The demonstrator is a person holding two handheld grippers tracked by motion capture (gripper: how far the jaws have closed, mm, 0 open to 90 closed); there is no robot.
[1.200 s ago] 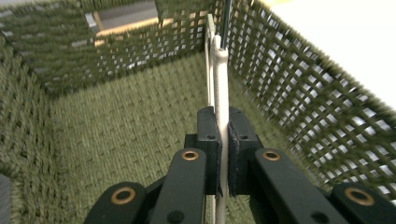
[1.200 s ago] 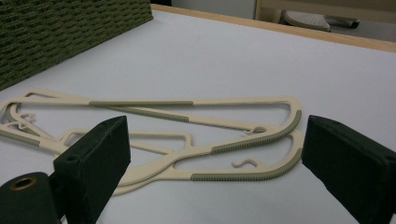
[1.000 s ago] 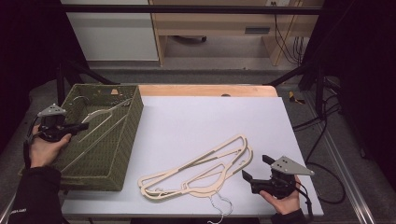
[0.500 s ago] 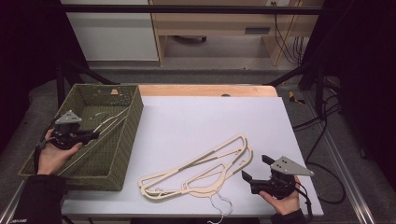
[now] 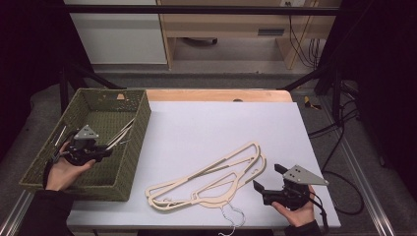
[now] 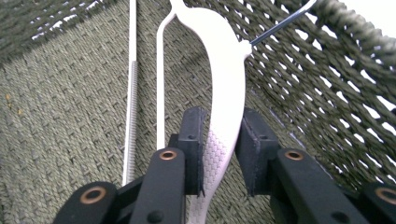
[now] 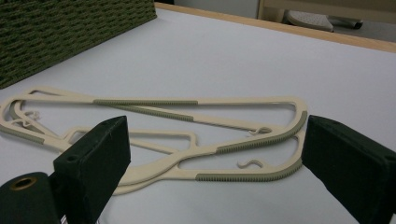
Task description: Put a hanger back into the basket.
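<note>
**Hanger let go inside the basket, two more on the mat**

At the left of the high view the green woven basket (image 5: 130,147) sits with its right wall along the mat's left edge. Its walls close in on the left gripper (image 5: 105,153), which is low inside it, near the right wall. The white mat (image 5: 216,128) has wide bare room across its upper half; the table's wooden edge (image 5: 216,95) runs along the top.

In the left gripper view the cream hanger (image 6: 224,70) runs up the middle of the frame between the black jaws, which have just been opening. A narrow gap shows on its right side and the pads no longer squeeze it. Its shoulder is smooth and curved, ribbed lower down, with a metal hook at the upper right against the weave.

The right gripper (image 5: 268,184) rests at lower right with its jaws spread wide, empty, just right of two cream hangers (image 5: 206,179) that lie overlapped, with grey-green ribbed grips.
</note>
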